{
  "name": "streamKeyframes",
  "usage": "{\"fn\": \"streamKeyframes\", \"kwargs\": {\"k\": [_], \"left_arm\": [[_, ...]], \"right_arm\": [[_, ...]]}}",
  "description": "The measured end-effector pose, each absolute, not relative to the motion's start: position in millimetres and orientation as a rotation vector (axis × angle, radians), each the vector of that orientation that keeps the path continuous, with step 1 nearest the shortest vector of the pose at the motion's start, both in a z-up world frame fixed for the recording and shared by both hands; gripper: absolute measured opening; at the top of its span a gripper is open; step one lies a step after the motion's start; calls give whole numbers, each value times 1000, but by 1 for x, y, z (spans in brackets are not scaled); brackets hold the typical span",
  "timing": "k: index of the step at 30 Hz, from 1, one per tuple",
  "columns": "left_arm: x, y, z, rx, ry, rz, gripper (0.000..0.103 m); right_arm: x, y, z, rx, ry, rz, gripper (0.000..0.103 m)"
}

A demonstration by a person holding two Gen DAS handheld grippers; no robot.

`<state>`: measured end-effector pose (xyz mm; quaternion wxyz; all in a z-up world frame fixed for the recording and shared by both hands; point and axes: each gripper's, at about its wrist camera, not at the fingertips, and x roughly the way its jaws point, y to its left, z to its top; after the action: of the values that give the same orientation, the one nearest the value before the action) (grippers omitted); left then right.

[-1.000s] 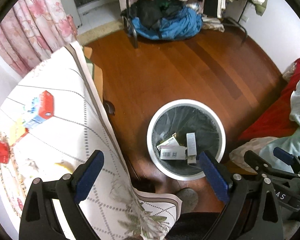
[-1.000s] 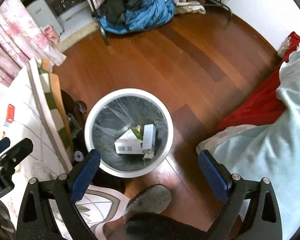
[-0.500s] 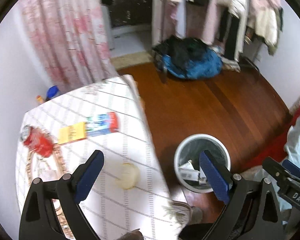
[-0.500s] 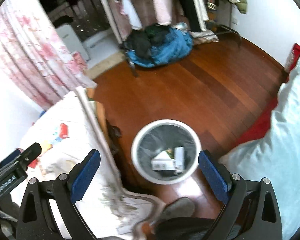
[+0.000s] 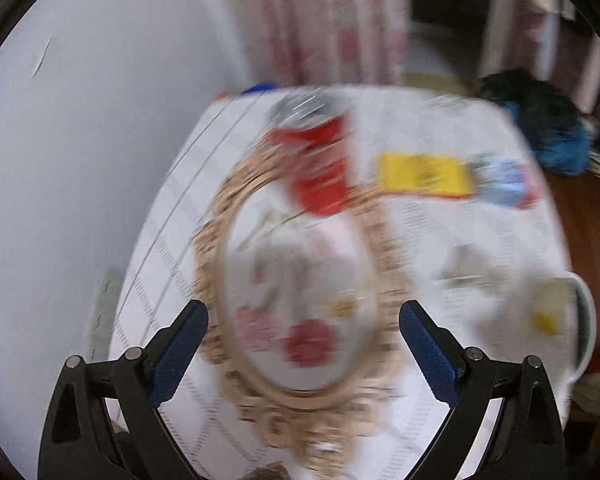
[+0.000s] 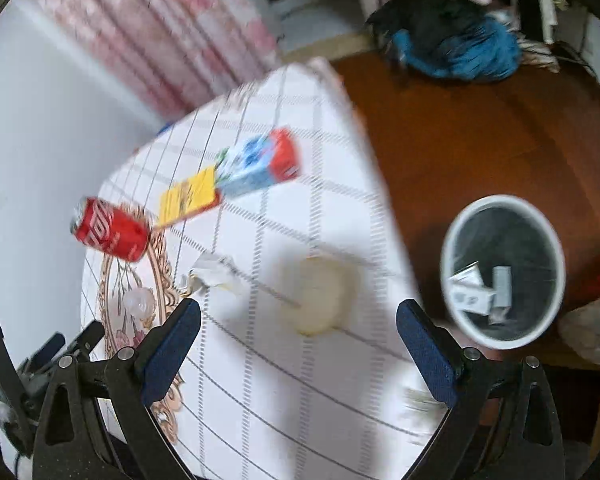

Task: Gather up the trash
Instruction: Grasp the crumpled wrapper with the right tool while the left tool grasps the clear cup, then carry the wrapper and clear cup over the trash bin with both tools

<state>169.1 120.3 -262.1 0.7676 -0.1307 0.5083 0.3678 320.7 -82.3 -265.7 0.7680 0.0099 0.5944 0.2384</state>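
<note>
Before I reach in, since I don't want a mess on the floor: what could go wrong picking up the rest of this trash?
The red soda can lies on its side and could roll when nudged. The pale round piece sits near the table edge and might be pushed off, missing the white-rimmed bin. Both views are motion-blurred, so aiming now is unreliable.

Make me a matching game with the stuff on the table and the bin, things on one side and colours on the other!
Things:
1. can
2. flat packet
3. crumpled paper
4. bin lining

Colours:
A. black
B. white
C. red
D. yellow

Pairs: 1-C, 2-D, 3-B, 4-A
</note>
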Motion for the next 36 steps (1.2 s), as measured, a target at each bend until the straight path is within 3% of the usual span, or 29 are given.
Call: {"fn": "streamKeyframes", "kwargs": {"k": [8,10,14,25,26,28,30,31,36], "left_arm": [[149,161,-298,-392,1145,843,98],[152,160,-301,-405,1142,825,98],[160,158,-303,-437,1130,758,98],[205,146,-321,-424,1151,587,96],[206,145,-321,-417,1146,585,94],[208,144,-321,-401,1144,588,75],[210,146,-324,-401,1150,581,47],[210,146,-324,-403,1150,582,40],[203,142,-317,-377,1118,604,36]], "right_arm": [[324,2,-311,7,1350,600,96],[326,17,-320,-7,1363,611,83],[326,31,-333,-48,1383,642,40],[329,16,-323,-126,1312,601,36],[329,16,-323,-133,1313,601,36],[329,15,-322,-139,1312,602,36],[328,15,-321,-145,1308,607,36],[328,14,-320,-144,1307,609,36],[322,15,-313,-162,1288,625,36]]}}
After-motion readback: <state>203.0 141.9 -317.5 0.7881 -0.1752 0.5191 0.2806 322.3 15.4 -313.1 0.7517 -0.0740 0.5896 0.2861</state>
